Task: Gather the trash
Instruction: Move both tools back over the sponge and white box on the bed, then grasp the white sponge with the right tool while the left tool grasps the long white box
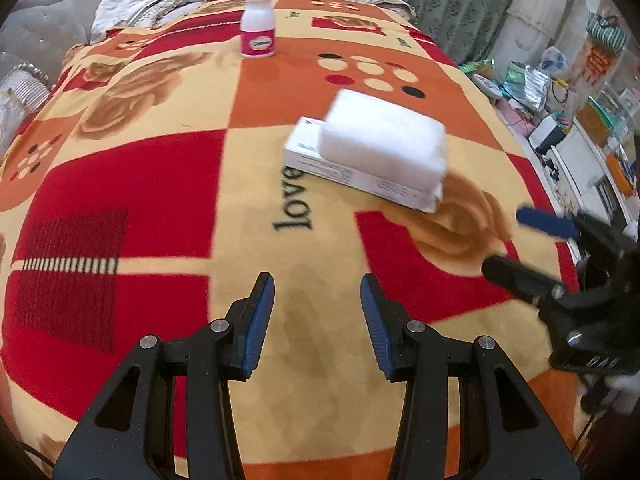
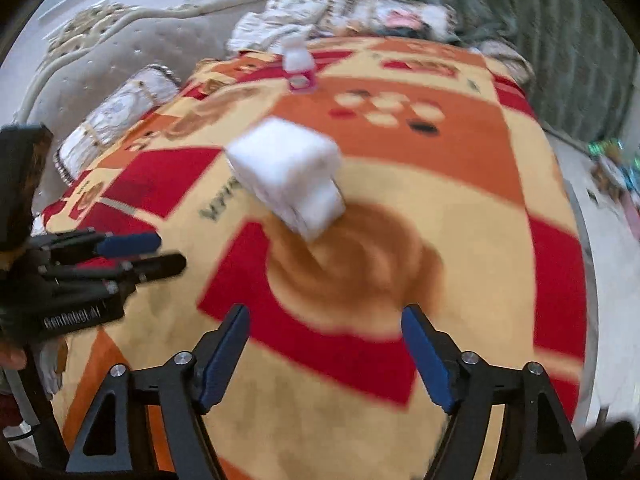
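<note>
A white foam block [image 1: 386,136] lies on top of a flat white carton [image 1: 360,178] on the patterned blanket [image 1: 160,184]. A white bottle with a pink label [image 1: 259,24] stands upright at the far end. My left gripper [image 1: 318,320] is open and empty, near the blanket's front, with the block ahead to the right. My right gripper [image 2: 326,354] is open and empty; the block [image 2: 286,178] is ahead of it and the bottle [image 2: 298,66] is far behind, both blurred. Each gripper shows in the other's view: the right gripper [image 1: 516,240] and the left gripper [image 2: 168,254].
The blanket covers a bed with pillows [image 1: 136,4] and a padded headboard [image 2: 132,48] at the far end. A green curtain [image 1: 452,4] hangs behind. Cluttered shelves [image 1: 580,128] stand off the right edge.
</note>
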Demonstrator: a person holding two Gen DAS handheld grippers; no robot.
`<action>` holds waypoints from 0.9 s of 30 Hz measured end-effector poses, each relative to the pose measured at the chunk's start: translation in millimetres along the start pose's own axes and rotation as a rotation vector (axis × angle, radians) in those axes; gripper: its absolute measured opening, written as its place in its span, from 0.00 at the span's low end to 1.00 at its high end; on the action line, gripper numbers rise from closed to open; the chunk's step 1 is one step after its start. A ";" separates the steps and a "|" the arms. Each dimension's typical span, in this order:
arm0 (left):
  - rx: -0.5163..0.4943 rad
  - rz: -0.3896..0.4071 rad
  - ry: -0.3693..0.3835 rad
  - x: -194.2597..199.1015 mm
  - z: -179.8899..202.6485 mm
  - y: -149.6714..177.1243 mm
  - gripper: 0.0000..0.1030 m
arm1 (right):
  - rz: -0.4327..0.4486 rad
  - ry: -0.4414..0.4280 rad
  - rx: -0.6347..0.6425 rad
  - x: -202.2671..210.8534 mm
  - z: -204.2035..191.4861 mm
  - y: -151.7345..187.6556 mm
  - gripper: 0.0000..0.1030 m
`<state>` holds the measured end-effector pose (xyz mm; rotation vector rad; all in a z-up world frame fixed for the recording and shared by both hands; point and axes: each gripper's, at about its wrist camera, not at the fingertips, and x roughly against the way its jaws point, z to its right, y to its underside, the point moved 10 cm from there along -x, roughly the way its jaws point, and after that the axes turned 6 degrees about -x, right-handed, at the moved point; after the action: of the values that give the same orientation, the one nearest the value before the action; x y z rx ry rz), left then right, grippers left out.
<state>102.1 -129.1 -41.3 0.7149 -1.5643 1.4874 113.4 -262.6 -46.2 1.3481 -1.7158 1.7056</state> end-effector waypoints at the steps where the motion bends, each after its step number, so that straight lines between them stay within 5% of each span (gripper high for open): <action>1: 0.005 0.000 -0.001 -0.1 -2.7 -2.0 0.42 | 0.012 -0.014 0.022 -0.6 -5.4 -9.3 0.77; 13: 0.044 -0.014 0.018 -4.2 -23.0 -12.1 0.42 | -0.023 -0.004 0.284 -54.3 -42.7 -85.2 0.86; 17: 0.050 -0.018 0.022 -9.0 -23.7 -14.2 0.42 | -0.057 -0.011 0.266 -68.7 -37.5 -87.0 0.85; 19: 0.057 -0.018 0.022 -11.7 -25.5 -17.7 0.42 | -0.064 -0.033 0.238 -71.0 -36.3 -86.5 0.66; 27: 0.110 0.036 -0.033 -28.8 -49.1 -76.4 0.42 | -0.004 -0.007 0.118 -34.0 -5.0 -76.3 0.65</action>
<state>190.6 -95.2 -30.7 0.7821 -1.5364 1.6057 189.3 -231.3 -29.8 1.4082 -1.6374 1.8273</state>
